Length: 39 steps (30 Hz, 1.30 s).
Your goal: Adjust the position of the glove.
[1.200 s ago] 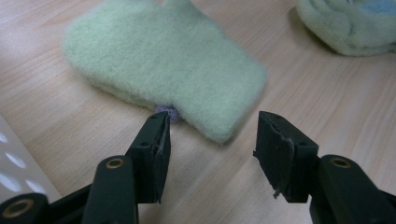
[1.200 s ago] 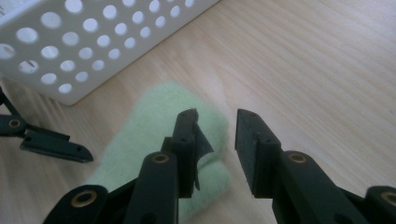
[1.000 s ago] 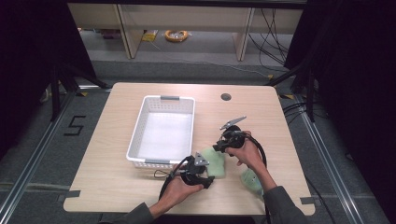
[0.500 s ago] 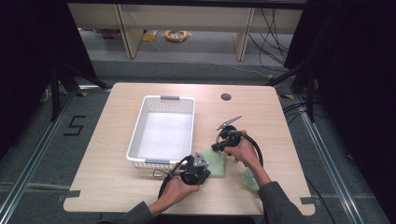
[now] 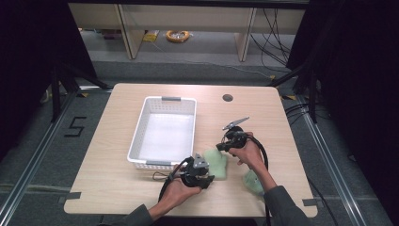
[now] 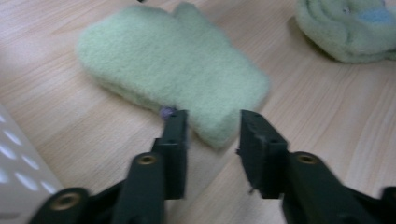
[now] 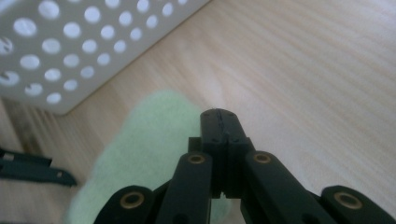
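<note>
The green mitten (image 6: 173,74) is seen lying flat on the table (image 5: 282,117), just beside the near right corner of the white basket (image 5: 163,132), with a second green item (image 5: 251,181) farther from the basket, toward the near right of the table. Compared with a second ago, the mitten has kept its place next to the basket. The jaws of the left gripper (image 6: 212,140) have just been opened again after a brief closing; they are now held partly apart, with the mitten's cuff edge lying between them but no pinch visible. The right gripper (image 7: 219,123) is held closed on nothing above the mitten's far end, nearer the basket wall. It is judged that the first pinch was released and that the mitten remains to be grasped before it can be lifted toward the basket.
</note>
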### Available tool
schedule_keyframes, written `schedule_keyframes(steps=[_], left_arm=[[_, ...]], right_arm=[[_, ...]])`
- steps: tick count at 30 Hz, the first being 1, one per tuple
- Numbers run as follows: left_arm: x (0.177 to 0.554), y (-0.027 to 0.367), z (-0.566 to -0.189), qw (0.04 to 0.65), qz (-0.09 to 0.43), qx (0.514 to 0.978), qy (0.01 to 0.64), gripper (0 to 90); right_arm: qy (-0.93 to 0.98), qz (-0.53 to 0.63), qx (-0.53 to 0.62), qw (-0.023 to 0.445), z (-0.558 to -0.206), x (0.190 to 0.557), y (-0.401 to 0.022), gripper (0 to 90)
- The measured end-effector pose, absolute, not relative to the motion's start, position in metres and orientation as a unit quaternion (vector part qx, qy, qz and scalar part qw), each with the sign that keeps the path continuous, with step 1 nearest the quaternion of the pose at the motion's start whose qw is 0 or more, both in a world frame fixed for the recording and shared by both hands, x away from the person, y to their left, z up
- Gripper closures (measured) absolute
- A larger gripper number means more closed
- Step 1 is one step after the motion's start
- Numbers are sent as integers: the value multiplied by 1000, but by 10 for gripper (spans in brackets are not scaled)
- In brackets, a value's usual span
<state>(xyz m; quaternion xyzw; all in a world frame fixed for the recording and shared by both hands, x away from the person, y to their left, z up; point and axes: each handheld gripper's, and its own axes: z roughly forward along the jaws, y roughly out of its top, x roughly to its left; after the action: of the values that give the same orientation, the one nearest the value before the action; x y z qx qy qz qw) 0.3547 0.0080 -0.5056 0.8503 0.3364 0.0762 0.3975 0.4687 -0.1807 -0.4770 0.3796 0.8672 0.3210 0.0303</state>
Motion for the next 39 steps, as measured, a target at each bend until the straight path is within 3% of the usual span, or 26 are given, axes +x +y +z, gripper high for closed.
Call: schedule_keyframes(steps=[3, 7, 14, 19, 27, 39], left_arm=[[353, 2, -505, 389, 77, 849, 348, 456], [357, -4, -507, 375, 88, 850, 359, 420], [360, 1, -510, 371, 105, 852, 355, 552], [359, 3, -511, 374, 109, 857, 337, 779], [353, 13, -506, 373, 95, 867, 317, 804], [331, 33, -493, 377, 56, 886, 265, 808]], right_arm=[[857, 326, 397, 41, -480, 474, -178, 705], [864, 314, 393, 14, -483, 478, -170, 649], [868, 297, 398, 2, -491, 477, -171, 725], [867, 305, 393, -19, -495, 470, -180, 898], [860, 333, 388, -8, -483, 456, -197, 900], [853, 365, 375, 8, -463, 384, -203, 900]])
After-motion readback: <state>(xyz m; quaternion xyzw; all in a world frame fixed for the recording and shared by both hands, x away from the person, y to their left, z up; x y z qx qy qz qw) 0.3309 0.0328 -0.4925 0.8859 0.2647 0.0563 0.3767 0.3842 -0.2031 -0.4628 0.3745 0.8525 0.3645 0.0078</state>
